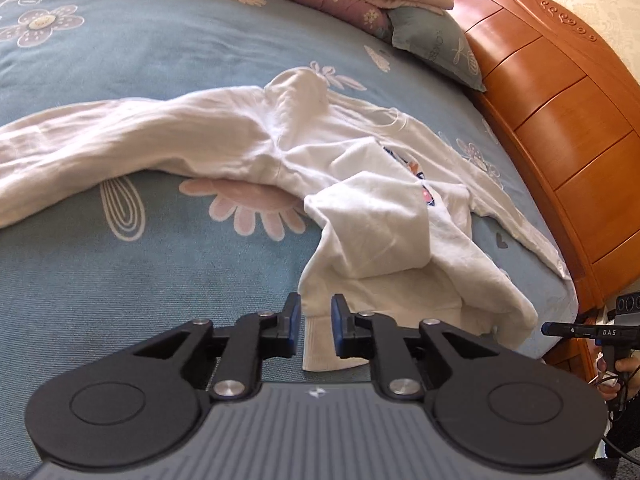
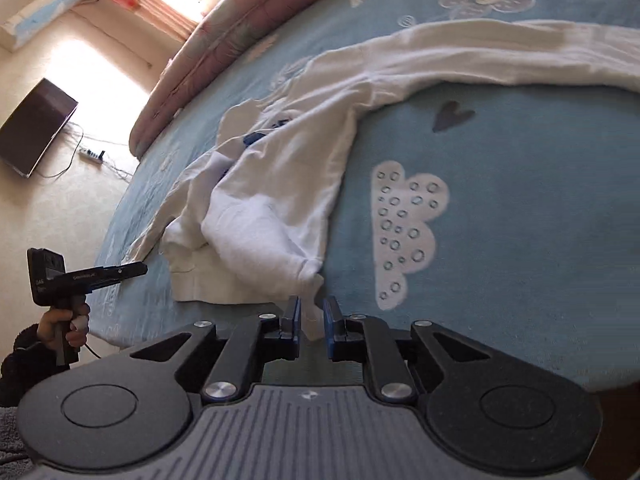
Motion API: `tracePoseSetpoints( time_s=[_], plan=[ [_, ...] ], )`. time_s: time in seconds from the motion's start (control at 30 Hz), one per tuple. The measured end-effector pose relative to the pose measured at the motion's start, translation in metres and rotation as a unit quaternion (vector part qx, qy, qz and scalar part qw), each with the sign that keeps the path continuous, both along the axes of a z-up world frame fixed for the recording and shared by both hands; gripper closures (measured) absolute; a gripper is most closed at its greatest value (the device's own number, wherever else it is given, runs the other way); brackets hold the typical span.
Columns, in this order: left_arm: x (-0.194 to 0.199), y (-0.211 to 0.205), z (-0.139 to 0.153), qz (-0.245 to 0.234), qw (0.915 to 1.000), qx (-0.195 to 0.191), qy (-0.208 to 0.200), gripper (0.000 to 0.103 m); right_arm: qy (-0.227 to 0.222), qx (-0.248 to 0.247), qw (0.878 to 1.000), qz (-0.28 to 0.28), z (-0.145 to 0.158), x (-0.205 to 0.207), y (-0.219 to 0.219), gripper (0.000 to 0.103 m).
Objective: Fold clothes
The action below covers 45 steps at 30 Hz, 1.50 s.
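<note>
A: What lies on the bed (image 1: 100, 280), from left to right?

B: In the left wrist view, one long sleeve of the white sweatshirt (image 1: 360, 184) runs from the left edge toward the middle. The body lies crumpled to the right of it, beside the wooden headboard (image 1: 560, 128). So its long axis goes across the bed, toward the headboard.

A: Can any writing be read?

B: On the other tool, low beside the headboard, I read "DAS". The print on the chest is blue and red, but a fold hides most of it, so I cannot read it. The pillow (image 1: 440, 44) above the sweatshirt has letters too small to tell.

A: And the tongs?

B: The left tongs (image 1: 316, 332) stand narrow, with the ribbed hem of the sweatshirt between the blue pads; the pads do not seem to press on it. In the right wrist view the right tongs (image 2: 312, 328) are narrow also, with a thin end of the cloth (image 2: 312, 312) between them, apart from the pads.

A: What is cut off?

B: The far sleeve leaves the picture's edge.
</note>
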<state>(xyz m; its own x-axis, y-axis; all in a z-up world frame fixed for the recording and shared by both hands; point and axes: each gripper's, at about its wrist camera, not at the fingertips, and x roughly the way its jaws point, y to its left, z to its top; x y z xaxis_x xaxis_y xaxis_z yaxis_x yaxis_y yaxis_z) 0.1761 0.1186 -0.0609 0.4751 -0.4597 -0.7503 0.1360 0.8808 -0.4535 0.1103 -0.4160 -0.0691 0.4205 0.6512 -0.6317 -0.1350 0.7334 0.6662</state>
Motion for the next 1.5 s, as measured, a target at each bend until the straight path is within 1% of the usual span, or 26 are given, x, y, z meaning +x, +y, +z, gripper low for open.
tracePoseSetpoints(
  time_s=[0.03,0.07,0.1,0.13,0.17,0.2,0.27,0.33,0.37,0.43,0.5,0.57,0.63,0.77,0.8,0.87,0.97,1.03,1.17,1.27,1.4,1.47,1.5],
  plan=[
    [0.003,-0.002,-0.006,-0.002,1.0000,-0.002,0.004,0.078,0.004,0.015,1.000,-0.010,-0.005,-0.003,-0.005,0.080],
    [0.005,-0.004,-0.010,-0.005,1.0000,-0.002,0.002,0.076,-0.001,0.035,0.999,-0.022,-0.006,-0.007,-0.010,0.068],
    [0.006,-0.007,-0.013,-0.009,1.0000,-0.002,-0.004,0.071,-0.003,0.044,0.999,-0.027,-0.008,-0.006,-0.010,0.061],
    [0.007,-0.008,-0.015,-0.011,0.9999,-0.002,-0.010,0.065,-0.004,0.054,0.998,-0.032,-0.009,-0.005,-0.009,0.051],
    [0.008,-0.009,-0.017,-0.013,0.9998,-0.002,-0.014,0.061,-0.005,0.064,0.997,-0.037,-0.010,-0.004,-0.009,0.049],
    [0.010,-0.010,-0.020,-0.011,0.9998,-0.003,-0.018,0.058,-0.007,0.073,0.996,-0.042,-0.012,-0.003,-0.009,0.049],
    [0.013,-0.010,-0.028,-0.004,0.9998,-0.008,-0.019,0.057,-0.001,0.092,0.995,-0.048,-0.016,0.003,-0.004,0.048],
    [0.016,-0.010,-0.039,0.003,0.9998,-0.015,-0.012,0.057,0.011,0.095,0.994,-0.052,-0.022,0.009,0.002,0.048],
    [0.017,-0.011,-0.045,0.005,0.9997,-0.024,-0.008,0.057,0.015,0.095,0.994,-0.051,-0.025,0.012,0.005,0.048],
    [0.017,-0.014,-0.048,-0.001,0.9992,-0.034,-0.019,0.055,0.018,0.096,0.994,-0.046,-0.030,0.014,0.012,0.048],
    [0.018,-0.017,-0.050,-0.006,0.9987,-0.043,-0.028,0.055,0.020,0.090,0.995,-0.046,-0.033,0.016,0.016,0.047],
    [0.024,-0.021,-0.052,-0.008,0.9979,-0.055,-0.034,0.054,0.028,0.090,0.994,-0.056,-0.039,0.017,0.015,0.046],
    [0.031,-0.023,-0.054,-0.006,0.9970,-0.067,-0.039,0.054,0.035,0.104,0.992,-0.068,-0.045,0.017,0.012,0.044],
    [0.037,-0.024,-0.056,-0.002,0.9952,-0.092,-0.033,0.055,0.044,0.114,0.989,-0.079,-0.054,0.016,0.012,0.039],
    [0.035,-0.023,-0.056,-0.007,0.9948,-0.097,-0.028,0.057,0.045,0.115,0.989,-0.081,-0.057,0.016,0.012,0.038],
    [0.027,-0.021,-0.057,-0.019,0.9937,-0.110,-0.012,0.057,0.044,0.119,0.988,-0.082,-0.058,0.016,0.011,0.038],
    [0.011,-0.017,-0.060,-0.025,0.9922,-0.122,-0.014,0.058,0.041,0.124,0.988,-0.081,-0.060,0.017,0.010,0.038],
    [0.014,-0.016,-0.063,-0.016,0.9916,-0.127,-0.017,0.062,0.040,0.128,0.988,-0.080,-0.061,0.018,0.010,0.038],
    [0.031,-0.022,-0.069,0.001,0.9888,-0.147,-0.026,0.065,0.038,0.131,0.987,-0.082,-0.062,0.021,0.011,0.038],
    [0.034,-0.027,-0.066,0.007,0.9894,-0.144,-0.017,0.065,0.034,0.137,0.986,-0.086,-0.063,0.020,0.009,0.038],
    [0.020,-0.028,-0.064,-0.017,0.9891,-0.146,0.006,0.065,0.026,0.136,0.987,-0.087,-0.063,0.018,0.010,0.038],
    [0.020,-0.026,-0.067,-0.007,0.9886,-0.150,0.010,0.069,0.024,0.132,0.988,-0.082,-0.063,0.018,0.011,0.038],
    [0.021,-0.025,-0.068,-0.002,0.9882,-0.152,0.012,0.074,0.023,0.133,0.987,-0.081,-0.063,0.019,0.011,0.038]
  ],
)
